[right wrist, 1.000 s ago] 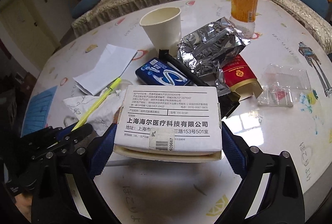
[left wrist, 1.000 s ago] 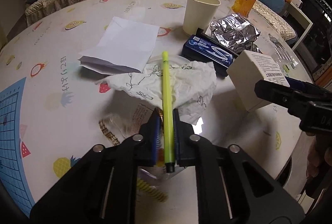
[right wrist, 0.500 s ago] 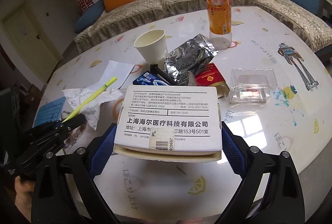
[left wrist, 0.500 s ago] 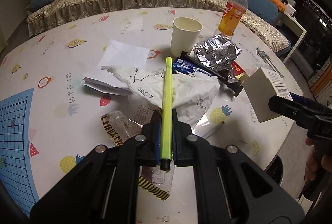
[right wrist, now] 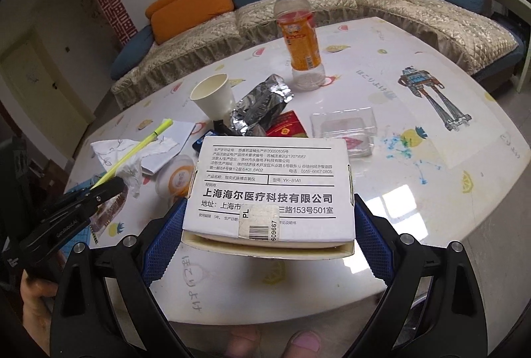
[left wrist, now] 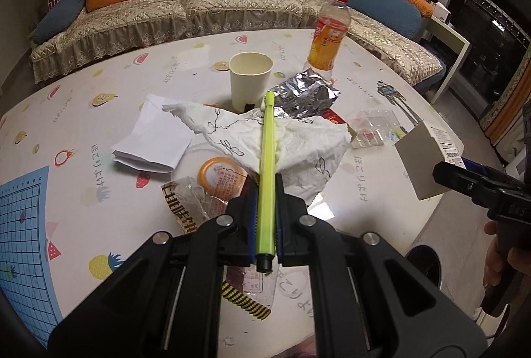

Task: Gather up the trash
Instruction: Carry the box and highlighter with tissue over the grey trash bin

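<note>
My left gripper [left wrist: 266,192] is shut on a yellow-green pen [left wrist: 268,159], which points away over the table; a crumpled white tissue [left wrist: 298,139] hangs under the pen, lifted with it. In the right wrist view that gripper [right wrist: 113,183] and pen [right wrist: 132,155] show at the left. My right gripper [right wrist: 268,218] is shut on a white cardboard box [right wrist: 270,188] with printed Chinese text, held above the table's near edge. The same box [left wrist: 424,159] appears at the right of the left wrist view.
On the round table [right wrist: 431,132] lie a paper cup [left wrist: 250,79], foil bag [left wrist: 305,92], orange drink bottle [right wrist: 300,39], clear plastic tray [right wrist: 345,132], red packet [right wrist: 287,127], folded paper [left wrist: 156,132], orange-lidded tub [left wrist: 222,175] and crinkled wrapper [left wrist: 189,205]. A sofa [left wrist: 199,9] curves behind.
Both grippers have risen and drawn back from the table with their loads. The tissue has come up off the table with the pen, uncovering the orange-lidded tub.
</note>
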Action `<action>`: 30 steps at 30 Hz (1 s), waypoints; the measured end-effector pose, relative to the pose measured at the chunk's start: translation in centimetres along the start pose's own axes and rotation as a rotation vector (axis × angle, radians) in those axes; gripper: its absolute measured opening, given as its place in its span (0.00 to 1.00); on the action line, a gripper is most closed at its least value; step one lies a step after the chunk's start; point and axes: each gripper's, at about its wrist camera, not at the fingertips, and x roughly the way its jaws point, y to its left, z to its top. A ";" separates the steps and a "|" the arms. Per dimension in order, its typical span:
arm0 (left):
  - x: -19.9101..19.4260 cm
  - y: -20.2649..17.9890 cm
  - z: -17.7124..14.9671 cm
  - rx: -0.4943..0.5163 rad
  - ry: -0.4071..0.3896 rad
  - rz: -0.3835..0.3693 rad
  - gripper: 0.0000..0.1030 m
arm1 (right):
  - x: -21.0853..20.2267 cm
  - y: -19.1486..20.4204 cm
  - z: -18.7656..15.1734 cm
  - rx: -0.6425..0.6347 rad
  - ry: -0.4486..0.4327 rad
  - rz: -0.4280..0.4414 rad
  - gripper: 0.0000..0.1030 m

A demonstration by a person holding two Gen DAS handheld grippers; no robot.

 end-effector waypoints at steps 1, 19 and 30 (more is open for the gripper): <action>-0.1 -0.8 0.1 0.016 0.000 -0.004 0.06 | -0.7 -0.6 -0.2 0.007 -0.005 -0.009 0.90; -0.8 -19.1 -3.5 0.259 0.044 -0.200 0.06 | -12.0 -14.2 -8.2 0.189 -0.045 -0.191 0.90; 2.4 -31.2 -11.8 0.390 0.195 -0.348 0.06 | -15.4 -22.9 -17.6 0.376 0.011 -0.295 0.90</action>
